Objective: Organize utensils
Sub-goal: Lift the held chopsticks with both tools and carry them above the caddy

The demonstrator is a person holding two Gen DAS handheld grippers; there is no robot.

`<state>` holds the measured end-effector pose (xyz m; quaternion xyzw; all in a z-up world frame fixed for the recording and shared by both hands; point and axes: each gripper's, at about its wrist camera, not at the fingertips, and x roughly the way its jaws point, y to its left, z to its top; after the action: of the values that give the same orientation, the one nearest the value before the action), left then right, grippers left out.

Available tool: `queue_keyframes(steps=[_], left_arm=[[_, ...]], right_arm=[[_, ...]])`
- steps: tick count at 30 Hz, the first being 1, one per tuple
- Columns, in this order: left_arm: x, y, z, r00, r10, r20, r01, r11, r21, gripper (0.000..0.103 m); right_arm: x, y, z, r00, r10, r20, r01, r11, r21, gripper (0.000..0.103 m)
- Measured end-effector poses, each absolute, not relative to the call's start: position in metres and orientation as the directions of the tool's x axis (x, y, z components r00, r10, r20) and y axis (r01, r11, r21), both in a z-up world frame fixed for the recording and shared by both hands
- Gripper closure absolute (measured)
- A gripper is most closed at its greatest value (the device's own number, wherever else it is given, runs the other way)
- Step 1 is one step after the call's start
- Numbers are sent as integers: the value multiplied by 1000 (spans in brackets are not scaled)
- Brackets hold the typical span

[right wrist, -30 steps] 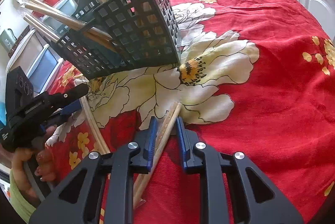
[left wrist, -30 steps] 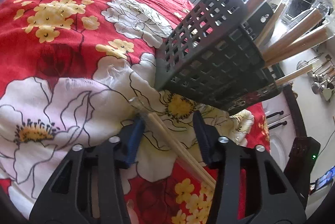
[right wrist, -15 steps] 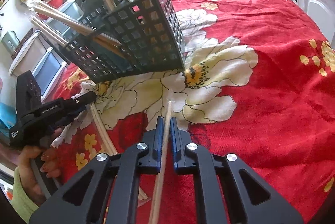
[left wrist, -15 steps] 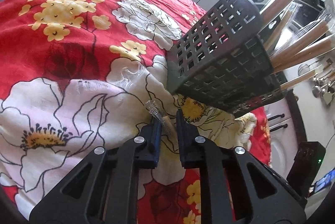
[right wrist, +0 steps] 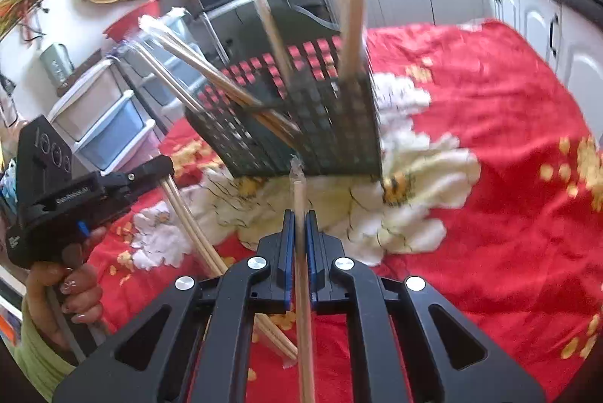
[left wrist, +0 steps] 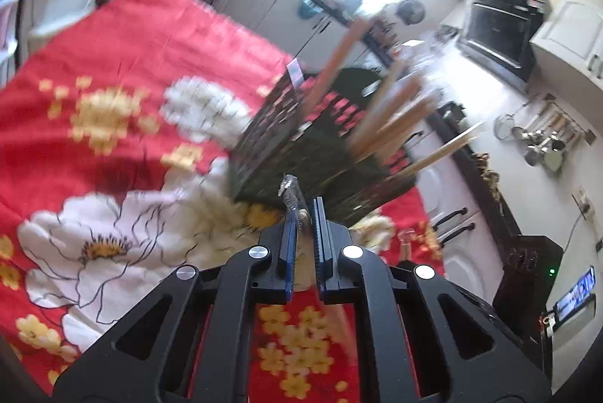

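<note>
Red floral cloth [right wrist: 508, 124] covers the whole table, its far edge running along the upper right of the right wrist view, with white cupboards just beyond it. At the far left of that view a hand [right wrist: 71, 286] grips the handle of the black left gripper [right wrist: 166, 165], whose tip is pinched shut on a pair of pale wooden chopsticks in a clear plastic sleeve [right wrist: 196, 233]; the pair slants down towards the lower middle of the frame, its low end at the cloth. In the left wrist view the left gripper's jaws have just been closing and now stand almost together, with the crinkled end of the sleeve sticking up between them. Centre frame stands the dark grey plastic lattice utensil basket [right wrist: 331, 124], upright on a white flower print, with several wooden sticks leaning out of its open top to the left and straight up. Just below it, the black right gripper [right wrist: 297, 218] has its blue pads clamped on a single wrapped wooden chopstick pair [right wrist: 301, 199], whose tip points at the basket's lower wall without touching it. Right of the basket the cloth lies bare out to its edge, wide open room
</note>
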<state>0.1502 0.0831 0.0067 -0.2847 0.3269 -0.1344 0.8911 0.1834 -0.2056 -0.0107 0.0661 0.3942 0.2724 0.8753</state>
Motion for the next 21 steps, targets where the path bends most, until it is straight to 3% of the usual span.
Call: queue_keyframes(steps=[13, 21], left_arm=[[126, 61, 93, 832, -438, -341, 221, 824, -521, 100], [114, 64, 141, 894, -380, -238, 251, 864, -437, 100]], right_arm=[[155, -214, 69, 709, 568, -418, -519, 822, 236, 97], [147, -220, 99, 762, 578, -292, -530, 816, 231, 97]])
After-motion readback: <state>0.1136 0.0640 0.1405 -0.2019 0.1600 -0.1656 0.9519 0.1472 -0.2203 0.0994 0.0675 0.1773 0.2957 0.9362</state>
